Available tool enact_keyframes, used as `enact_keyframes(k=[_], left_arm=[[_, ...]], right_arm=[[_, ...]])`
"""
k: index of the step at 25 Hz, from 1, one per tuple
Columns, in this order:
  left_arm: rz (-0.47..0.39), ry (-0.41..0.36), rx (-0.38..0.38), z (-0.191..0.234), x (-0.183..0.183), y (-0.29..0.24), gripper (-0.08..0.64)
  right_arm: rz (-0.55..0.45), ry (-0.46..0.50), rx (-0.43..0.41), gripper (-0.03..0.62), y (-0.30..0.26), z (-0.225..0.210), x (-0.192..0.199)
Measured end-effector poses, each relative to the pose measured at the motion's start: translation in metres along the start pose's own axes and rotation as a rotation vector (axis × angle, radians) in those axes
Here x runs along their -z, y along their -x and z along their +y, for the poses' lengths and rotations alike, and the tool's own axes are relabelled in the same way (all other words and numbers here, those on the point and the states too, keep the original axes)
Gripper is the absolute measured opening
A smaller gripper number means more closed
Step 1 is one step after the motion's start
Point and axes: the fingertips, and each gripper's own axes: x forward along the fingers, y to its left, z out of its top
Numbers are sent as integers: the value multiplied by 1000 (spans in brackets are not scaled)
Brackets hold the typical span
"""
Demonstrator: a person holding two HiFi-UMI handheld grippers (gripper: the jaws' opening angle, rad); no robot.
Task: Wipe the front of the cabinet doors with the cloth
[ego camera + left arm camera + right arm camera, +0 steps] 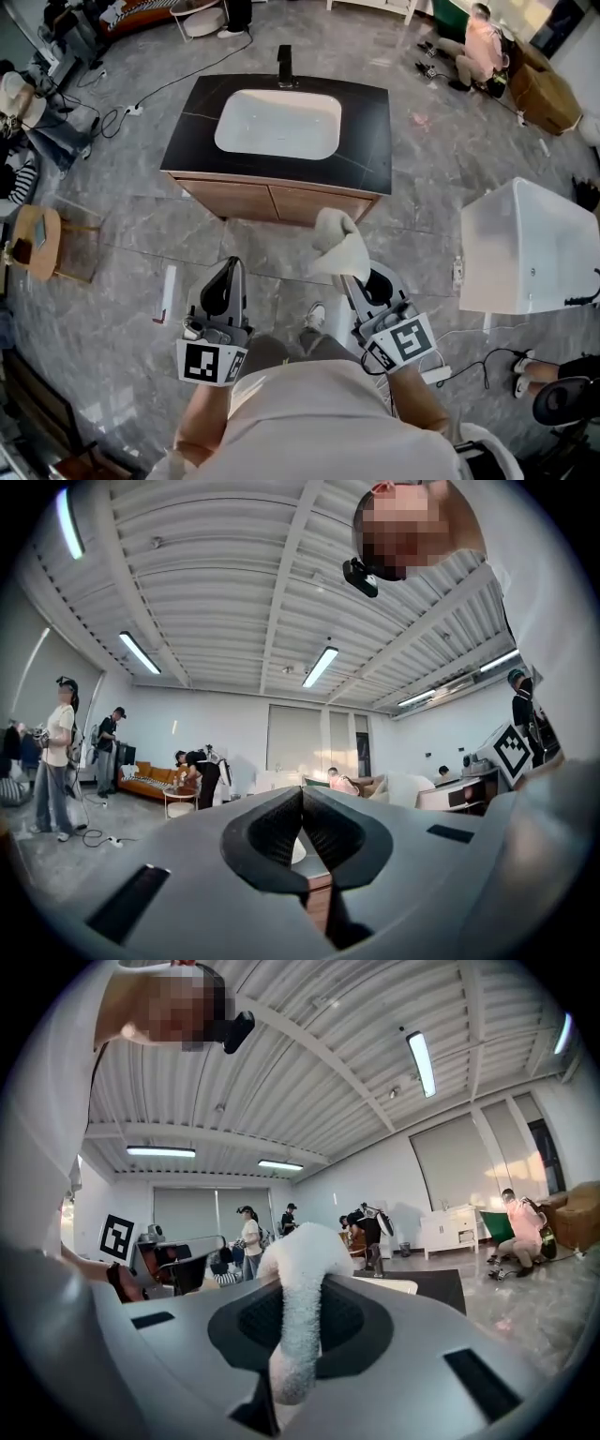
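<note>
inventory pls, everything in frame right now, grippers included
countertop: 1, black, on the vanity ahead
basin: 1, white, set in the countertop
faucet: 1, black, behind the basin
cabinet doors: 2, wood, vanity front, closed
cloth: 1, white, in the right gripper, short of the doors
box-shaped unit: 1, white, floor at right
side table: 1, wood, floor at left
seated person: 1, pink top, far right
floor: grey marbled
left gripper: 1, grey, shut, empty
right gripper: 1, grey, shut on the cloth
</note>
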Motion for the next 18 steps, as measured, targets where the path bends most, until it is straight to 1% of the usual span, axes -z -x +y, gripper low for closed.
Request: enact_keyframes(k=[2, 5, 8, 10, 12, 15, 18], left_arm=[[5, -1, -10, 2, 3, -18, 18], [10, 4, -3, 4, 11, -42, 18], [17, 24, 7, 14, 22, -60, 18], [22, 34, 27, 20, 29, -71, 18], [24, 40, 51, 29, 33, -83, 18], [35, 49, 74, 50, 37, -93, 18], [64, 61, 78, 72, 55, -104, 18]], right_arm=[[16, -5, -20, 67, -14, -13, 5], [42, -4, -33, 67, -36, -29, 15], [59, -1, -45, 67, -58, -33, 23], [70, 13, -51, 67, -70, -30, 26], [84, 24, -39, 67, -81, -30, 29], [108, 14, 0, 67, -95, -27, 36], [136, 17, 11, 67, -113, -29, 50]])
